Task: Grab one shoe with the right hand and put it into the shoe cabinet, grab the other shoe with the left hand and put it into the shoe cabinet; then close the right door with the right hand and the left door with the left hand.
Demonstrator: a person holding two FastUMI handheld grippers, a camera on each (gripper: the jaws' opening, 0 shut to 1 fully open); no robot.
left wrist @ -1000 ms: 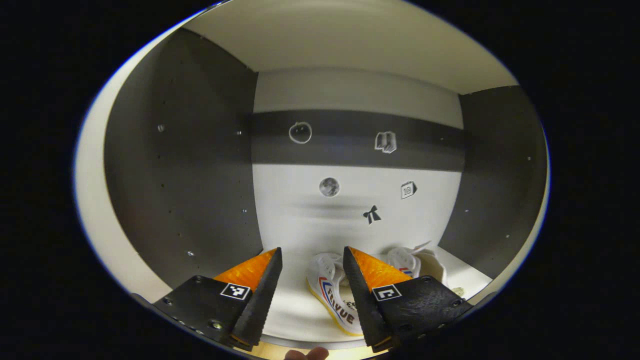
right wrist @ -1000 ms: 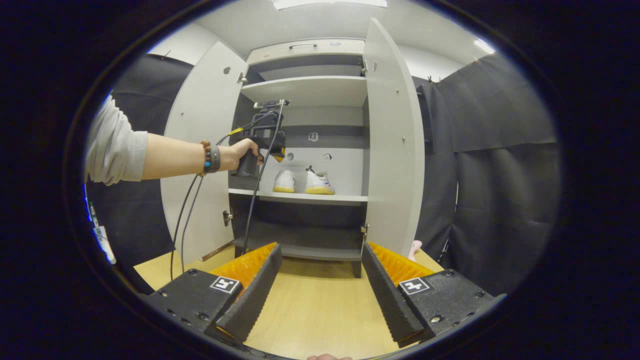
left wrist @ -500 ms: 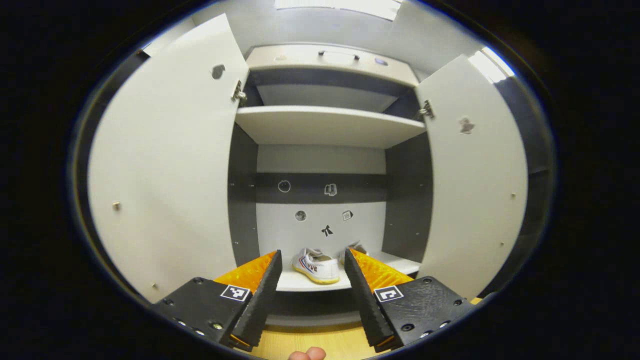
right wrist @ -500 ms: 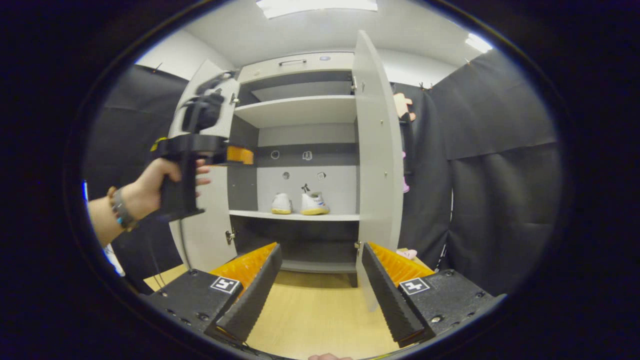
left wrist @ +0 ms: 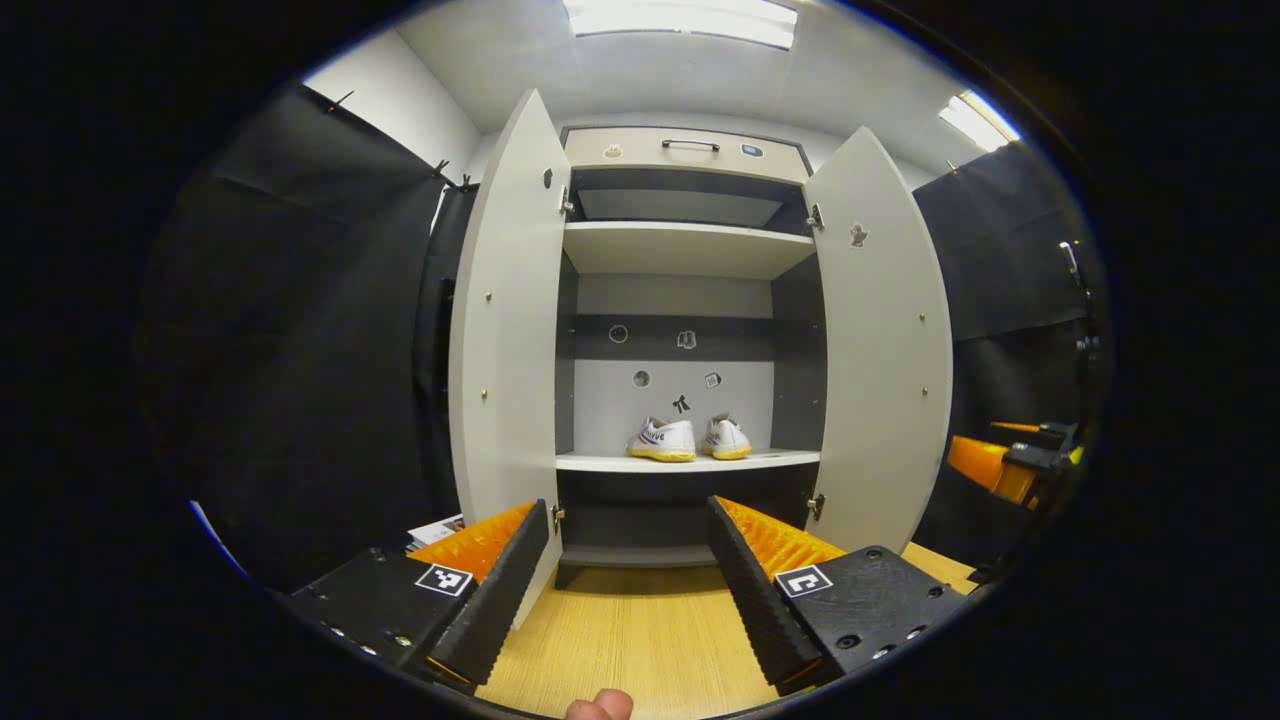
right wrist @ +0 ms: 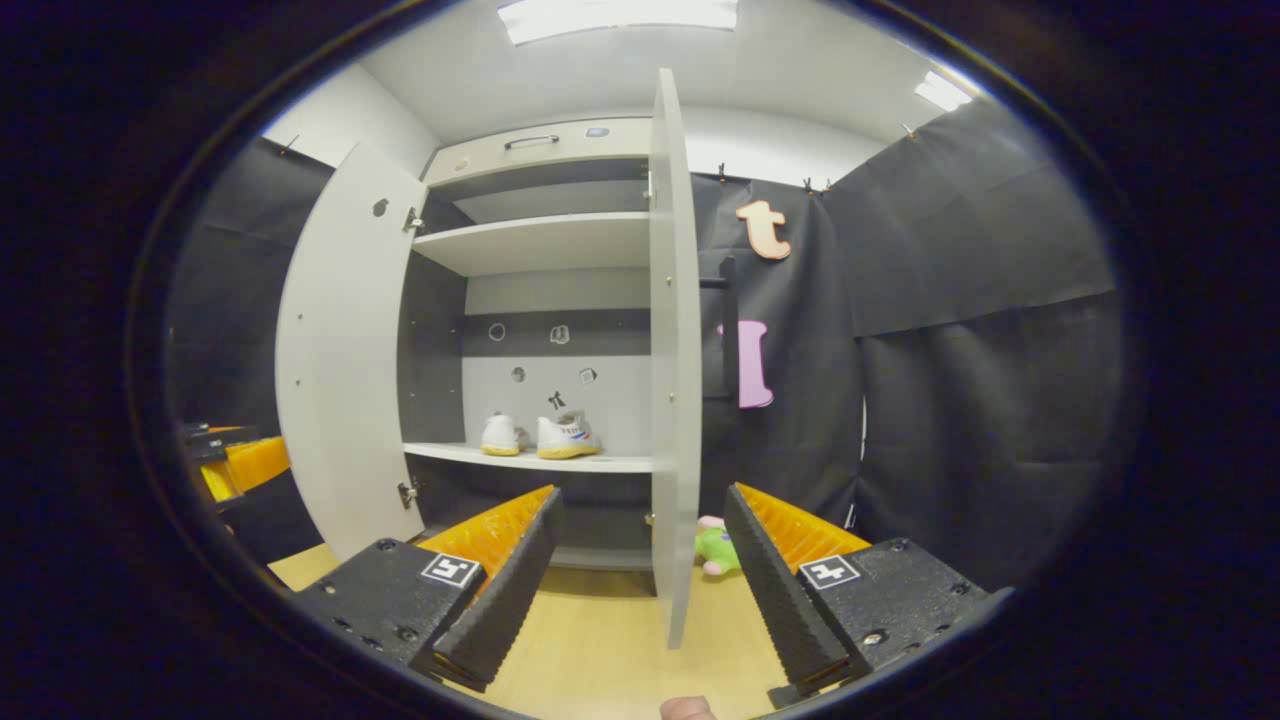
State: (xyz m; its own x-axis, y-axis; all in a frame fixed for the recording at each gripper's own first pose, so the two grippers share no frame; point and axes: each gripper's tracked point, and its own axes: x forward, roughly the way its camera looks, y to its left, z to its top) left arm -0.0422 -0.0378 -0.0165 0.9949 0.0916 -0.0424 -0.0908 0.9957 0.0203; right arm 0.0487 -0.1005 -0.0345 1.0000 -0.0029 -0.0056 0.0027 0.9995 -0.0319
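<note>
Straight ahead of the left gripper (left wrist: 625,590) stands the tall white shoe cabinet with dark inner walls (left wrist: 690,300), both its flat white doors, left (left wrist: 505,340) and right (left wrist: 885,350), swung wide open. Two white canvas shoes with yellow soles (left wrist: 688,439) sit side by side on its middle shelf, upright.

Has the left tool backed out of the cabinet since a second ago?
Yes. The left tool has pulled back; the shoes look farther off.
</note>
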